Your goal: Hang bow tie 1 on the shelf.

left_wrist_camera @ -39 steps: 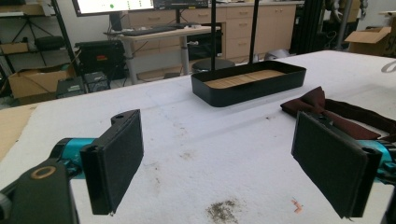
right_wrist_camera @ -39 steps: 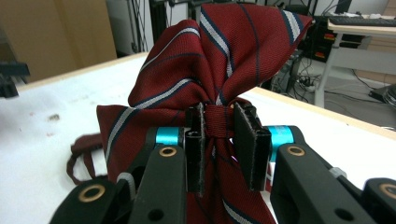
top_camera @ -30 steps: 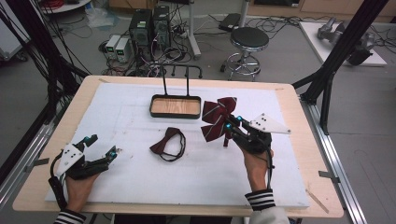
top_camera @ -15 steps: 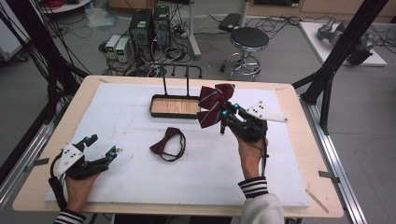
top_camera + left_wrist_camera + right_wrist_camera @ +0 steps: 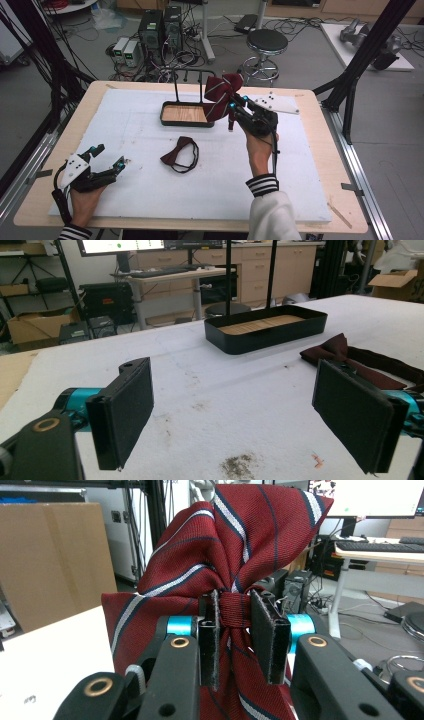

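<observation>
R gripper (image 5: 231, 107) is clamped on the striped red bow tie (image 5: 220, 94) at its knot. In the right gripper view the two pads (image 5: 209, 640) pinch the centre band w/ the wings of the bow tie (image 5: 220, 555) fanning up and down around them. In the high view the tie is held up off the bench (image 5: 310, 200), over the R end of the black tray (image 5: 172, 119), beside the tray's upright wire handle (image 5: 176, 85). The person's R hand (image 5: 257, 150) holds the gripper body; striped cuff and white sleeve (image 5: 272, 215) run down to the bottom edge.

L gripper (image 5: 107, 159) sits low at the near-L part of the white mat (image 5: 150, 200), jaws spread wide, nothing between them. The left gripper view shows its pads (image 5: 125, 410) well apart, w/ bare mat between. L hand (image 5: 85, 197) grips it from below.

A 2nd, dark maroon bow tie (image 5: 176, 152) lies flat on the mat w/ its strap looped beside it, about mid-bench, in front of the tray and apart from both grippers. In the left gripper view it (image 5: 345, 352) shows just behind the R-side pad, and the tray (image 5: 265, 332) stands farther back w/ a wood-coloured floor inside.

Behind the bench: a round stool (image 5: 266, 42) and PC boxes (image 5: 160, 27) w/ cables on the floor.
</observation>
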Available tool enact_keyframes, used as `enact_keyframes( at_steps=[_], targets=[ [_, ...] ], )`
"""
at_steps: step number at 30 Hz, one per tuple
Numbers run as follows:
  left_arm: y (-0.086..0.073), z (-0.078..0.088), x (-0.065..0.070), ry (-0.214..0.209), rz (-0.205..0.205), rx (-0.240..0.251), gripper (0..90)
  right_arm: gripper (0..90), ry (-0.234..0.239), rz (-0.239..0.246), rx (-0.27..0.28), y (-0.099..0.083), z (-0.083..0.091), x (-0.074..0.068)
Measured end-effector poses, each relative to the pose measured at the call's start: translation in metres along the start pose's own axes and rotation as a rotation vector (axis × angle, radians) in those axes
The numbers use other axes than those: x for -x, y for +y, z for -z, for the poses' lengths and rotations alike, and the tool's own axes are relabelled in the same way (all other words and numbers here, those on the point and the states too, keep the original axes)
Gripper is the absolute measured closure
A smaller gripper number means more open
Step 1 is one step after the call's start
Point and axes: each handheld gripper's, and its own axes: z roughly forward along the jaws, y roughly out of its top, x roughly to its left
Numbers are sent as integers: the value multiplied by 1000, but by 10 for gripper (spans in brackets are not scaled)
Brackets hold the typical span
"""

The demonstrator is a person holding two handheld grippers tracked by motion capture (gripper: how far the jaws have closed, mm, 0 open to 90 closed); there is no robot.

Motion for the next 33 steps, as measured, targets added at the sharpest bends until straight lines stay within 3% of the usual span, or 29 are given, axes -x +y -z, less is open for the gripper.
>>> enact_keyframes(
  at_steps=[7,33],
  targets=[
    [0,0,0,-1,4,-1,171,747,17,-8,1,10,-17,-1],
    [0,0,-1,-1,7,-2,171,747,97,-56,-33,22,-72,-10]
  ],
)
